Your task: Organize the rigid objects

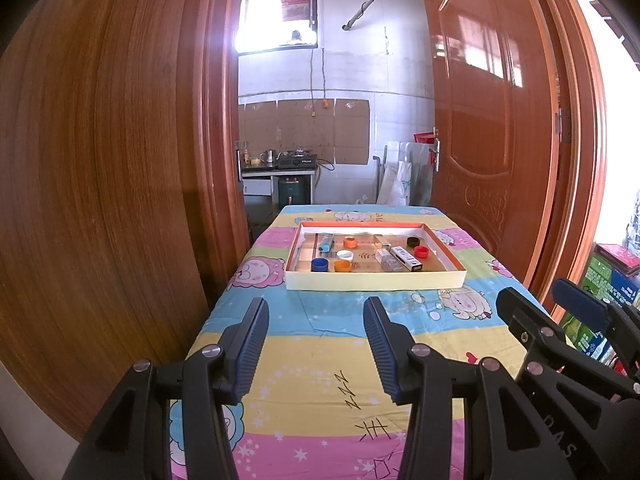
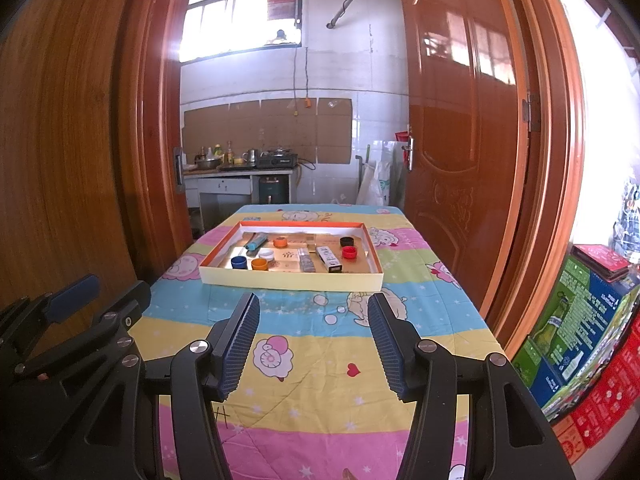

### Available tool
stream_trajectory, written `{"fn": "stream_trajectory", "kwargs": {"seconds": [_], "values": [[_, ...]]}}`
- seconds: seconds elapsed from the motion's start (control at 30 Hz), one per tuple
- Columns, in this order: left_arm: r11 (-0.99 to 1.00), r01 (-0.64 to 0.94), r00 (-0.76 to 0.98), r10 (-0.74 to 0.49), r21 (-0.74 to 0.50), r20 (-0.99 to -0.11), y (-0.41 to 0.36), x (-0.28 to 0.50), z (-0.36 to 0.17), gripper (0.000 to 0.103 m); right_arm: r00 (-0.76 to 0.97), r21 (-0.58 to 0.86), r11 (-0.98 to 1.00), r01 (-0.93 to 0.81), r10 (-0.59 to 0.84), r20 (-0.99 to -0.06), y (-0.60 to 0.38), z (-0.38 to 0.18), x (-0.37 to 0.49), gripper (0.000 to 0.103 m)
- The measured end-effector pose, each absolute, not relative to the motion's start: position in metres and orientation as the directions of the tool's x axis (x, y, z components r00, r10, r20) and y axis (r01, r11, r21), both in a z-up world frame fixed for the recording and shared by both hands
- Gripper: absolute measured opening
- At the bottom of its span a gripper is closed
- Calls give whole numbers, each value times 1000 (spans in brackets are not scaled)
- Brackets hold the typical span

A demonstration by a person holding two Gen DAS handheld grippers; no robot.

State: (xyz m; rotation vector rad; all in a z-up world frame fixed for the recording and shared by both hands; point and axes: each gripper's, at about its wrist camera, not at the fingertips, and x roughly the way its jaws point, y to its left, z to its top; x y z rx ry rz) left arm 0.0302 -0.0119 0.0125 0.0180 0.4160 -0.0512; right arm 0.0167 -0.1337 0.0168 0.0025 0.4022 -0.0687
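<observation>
While we hold both over the striped cartoon tablecloth point(image 2: 320, 344), our left gripper point(image 1: 316, 344) and right gripper point(image 2: 314, 340) stand spread, pinching nothing. Well ahead, the shallow orange-rimmed cardboard tray point(image 1: 376, 280) holds coloured plastic bottle caps point(image 1: 342, 266) and small boxes point(image 1: 406, 258).

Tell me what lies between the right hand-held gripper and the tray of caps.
Nothing but bare cartoon-print tablecloth. In the right wrist view, the open right hand-held gripper faces the tray across an unobstructed stretch of cloth.
</observation>
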Motion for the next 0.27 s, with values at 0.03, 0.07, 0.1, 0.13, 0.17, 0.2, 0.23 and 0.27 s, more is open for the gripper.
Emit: {"fn": "stream_trajectory", "kwargs": {"seconds": [0.03, 0.07, 0.1, 0.13, 0.17, 0.2, 0.23, 0.27], "values": [[999, 53, 913, -46, 7, -405, -12, 30, 12, 49, 918, -11, 998, 67, -66, -391, -134, 17, 17, 58], [999, 54, 913, -46, 6, -404, -12, 30, 12, 49, 918, -11, 998, 68, -67, -391, -134, 17, 17, 58], [999, 52, 914, -45, 7, -403, -12, 30, 13, 49, 918, -12, 998, 68, -67, -392, -134, 17, 17, 58], [999, 48, 915, -40, 10, -402, -12, 30, 12, 49, 918, -11, 998, 68, -67, -392, -134, 17, 17, 58], [999, 44, 916, -35, 13, -400, -12, 30, 12, 49, 918, -10, 998, 68, -67, -392, -134, 17, 17, 58], [999, 43, 917, -33, 17, -396, -11, 29, 12, 49, 917, -11, 998, 68, -66, -393, -134, 17, 17, 58], [999, 43, 918, -32, 19, -396, -11, 29, 11, 49, 918, -11, 998, 68, -67, -392, -134, 17, 17, 58], [999, 45, 917, -34, 18, -397, -11, 30, 11, 49, 918, -11, 998, 68, -67, -391, -134, 17, 17, 58]]}}
